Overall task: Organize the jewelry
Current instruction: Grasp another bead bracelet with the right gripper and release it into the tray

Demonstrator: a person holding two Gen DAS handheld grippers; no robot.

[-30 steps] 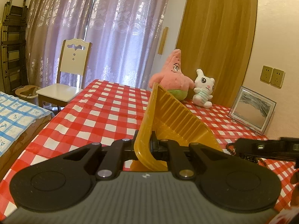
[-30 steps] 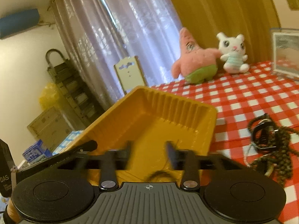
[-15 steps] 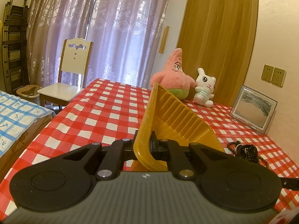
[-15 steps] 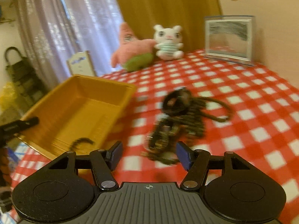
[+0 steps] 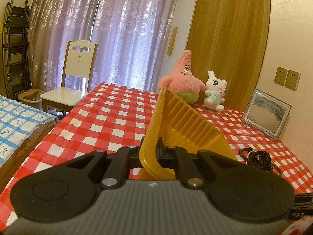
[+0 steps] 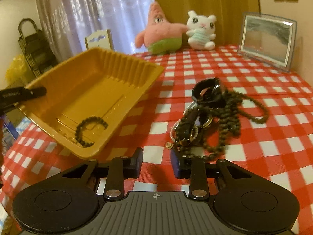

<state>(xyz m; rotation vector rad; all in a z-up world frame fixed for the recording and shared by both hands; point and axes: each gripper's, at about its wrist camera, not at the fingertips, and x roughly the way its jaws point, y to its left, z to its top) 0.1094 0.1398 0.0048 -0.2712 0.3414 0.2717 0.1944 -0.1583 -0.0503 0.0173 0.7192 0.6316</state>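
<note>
The jewelry pile [image 6: 213, 117] is a dark tangle of bead strings, a black bangle and a thin pearl bracelet. It lies on the red-and-white checked tablecloth [image 6: 273, 156], just to the right of the yellow tray [image 6: 93, 90] and a little apart from it. The pile stretches away from the camera, toward the far edge of the table where the picture frame [image 6: 266, 41] leans.

From the right gripper [image 6: 156, 162], the pile sits just ahead and a bit to the right. Its near end almost reaches the right fingertip. The two fingers stand apart with nothing between them, so this hand is free. It looks like the nearer hand, and I think it is the one to pick the next piece. It would need to go forward and a little right.

One beaded bracelet [image 6: 88, 131] already lies in the tray, in the low near corner.

The left gripper [image 5: 151, 154] pinches the tray's rim and holds the tray tipped up on one side, with its open face turned toward the pile. So a piece only has to travel left to drop in.

The strings look knotted together, so pulling one might drag others along.
</note>
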